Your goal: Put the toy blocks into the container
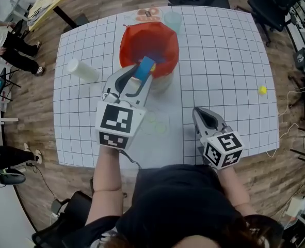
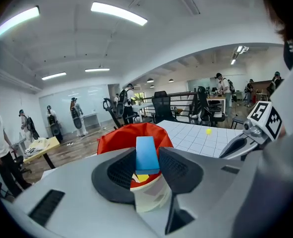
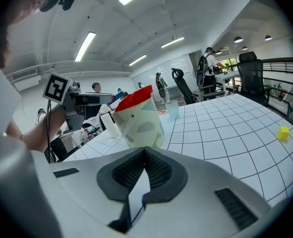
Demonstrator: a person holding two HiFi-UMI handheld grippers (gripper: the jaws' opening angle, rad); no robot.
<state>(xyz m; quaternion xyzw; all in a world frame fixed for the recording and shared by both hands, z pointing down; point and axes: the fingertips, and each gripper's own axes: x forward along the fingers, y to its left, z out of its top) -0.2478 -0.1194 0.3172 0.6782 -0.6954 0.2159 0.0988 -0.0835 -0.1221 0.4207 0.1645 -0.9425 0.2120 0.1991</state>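
Note:
A blue block (image 1: 145,68) (image 2: 147,154) sits clamped between the pads of my left gripper (image 1: 140,76) (image 2: 147,158), held over the near rim of the red-lined container (image 1: 148,46) (image 2: 131,135) (image 3: 135,118). More blocks show inside the container; a yellow one peeks below the blue block in the left gripper view. My right gripper (image 1: 202,117) (image 3: 144,157) is shut and empty, low over the table at the front right. A small yellow block (image 1: 262,90) (image 2: 208,131) (image 3: 283,133) lies alone at the table's right side.
The white gridded table (image 1: 219,61) carries a pale cup (image 1: 173,21) behind the container, a white cylinder (image 1: 82,70) lying at the left, and a clear round lid (image 1: 156,123) near the front. Office chairs and people stand around the room.

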